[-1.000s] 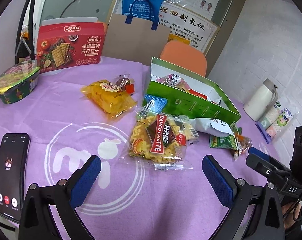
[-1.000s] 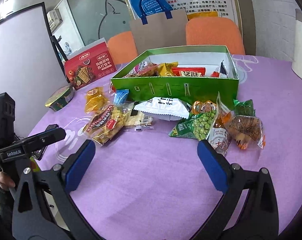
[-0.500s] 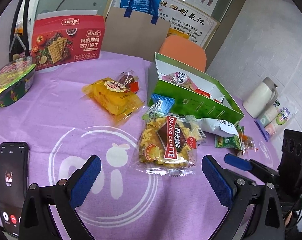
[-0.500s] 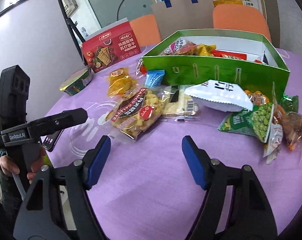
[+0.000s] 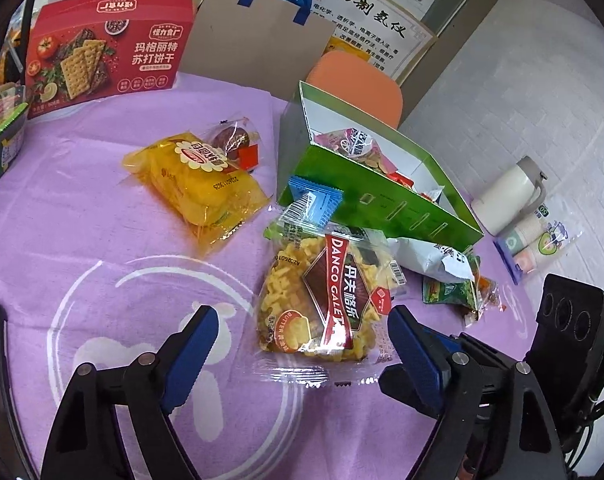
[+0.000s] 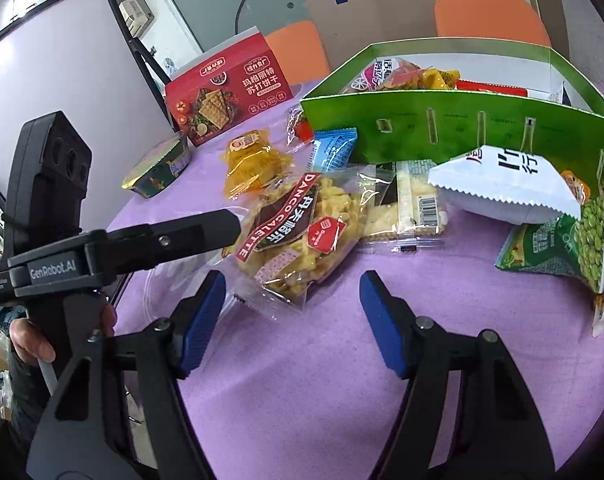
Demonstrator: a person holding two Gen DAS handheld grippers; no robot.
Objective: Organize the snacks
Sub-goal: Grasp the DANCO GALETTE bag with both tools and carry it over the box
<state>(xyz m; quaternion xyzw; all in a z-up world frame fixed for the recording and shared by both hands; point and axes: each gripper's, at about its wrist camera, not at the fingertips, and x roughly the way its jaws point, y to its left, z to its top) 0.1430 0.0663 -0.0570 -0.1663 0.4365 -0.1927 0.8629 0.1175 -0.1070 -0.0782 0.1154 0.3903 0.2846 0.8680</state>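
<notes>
Left wrist view is showing the left claw point(image 5: 302, 340) spread wide and gripping nothing, its blue pads flanking the near end of the Danco galette bag point(image 5: 330, 300), which is lying flat on the purple-covered bench point(image 5: 82, 220). The right claw point(image 6: 292, 316) is likewise gaping empty, poised just in front of the same bag point(image 6: 302, 232). Behind the bag, the green box point(image 6: 462, 128) is sitting open with several packets inside, while a white pouch point(image 6: 506, 188), a pea packet point(image 6: 562, 248) and a yellow packet point(image 5: 198, 184) are lying outside it nearby.
</notes>
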